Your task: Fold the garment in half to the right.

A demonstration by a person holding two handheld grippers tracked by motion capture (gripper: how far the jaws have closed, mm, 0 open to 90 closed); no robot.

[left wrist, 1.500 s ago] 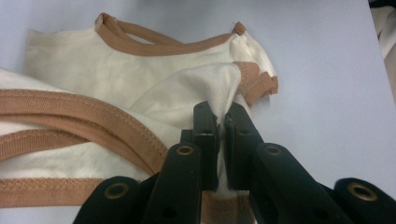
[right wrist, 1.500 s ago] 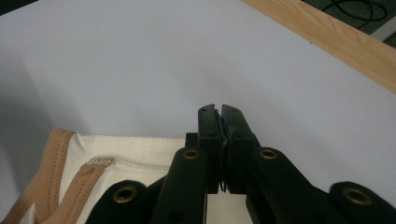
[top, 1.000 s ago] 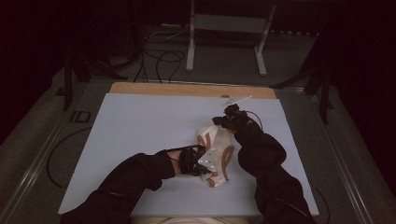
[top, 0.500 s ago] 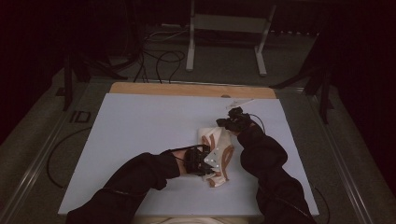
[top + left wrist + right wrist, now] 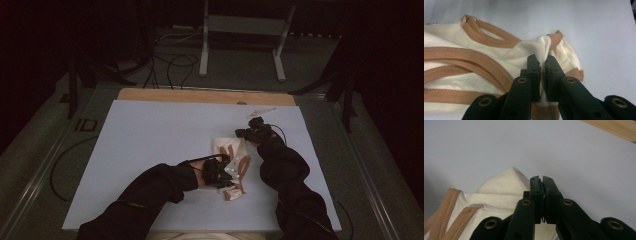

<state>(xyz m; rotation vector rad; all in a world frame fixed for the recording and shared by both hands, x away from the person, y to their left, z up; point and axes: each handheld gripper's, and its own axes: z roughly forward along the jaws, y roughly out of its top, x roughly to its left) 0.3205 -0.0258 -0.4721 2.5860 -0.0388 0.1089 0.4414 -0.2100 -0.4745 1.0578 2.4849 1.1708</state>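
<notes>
A cream garment (image 5: 234, 150) with brown trim lies bunched on the pale table sheet (image 5: 150, 140), right of centre. My left gripper (image 5: 230, 176) is at its near end; in the left gripper view the jaws (image 5: 543, 62) are shut on a raised fold of cream cloth (image 5: 474, 82) beside a brown hem. My right gripper (image 5: 242, 134) is at the garment's far right corner. In the right gripper view its jaws (image 5: 541, 180) are pressed together low over the sheet, and the cream corner (image 5: 499, 187) runs in under them.
A wooden strip (image 5: 200, 96) edges the far side of the sheet. Beyond it are a metal stand (image 5: 240, 25) and cables (image 5: 170, 55) on the dark floor. Bare sheet stretches to the left of the garment.
My right gripper has come down and drifted right with the garment's corner, so the cloth lies lower and more stretched out. The left gripper has stayed put.
</notes>
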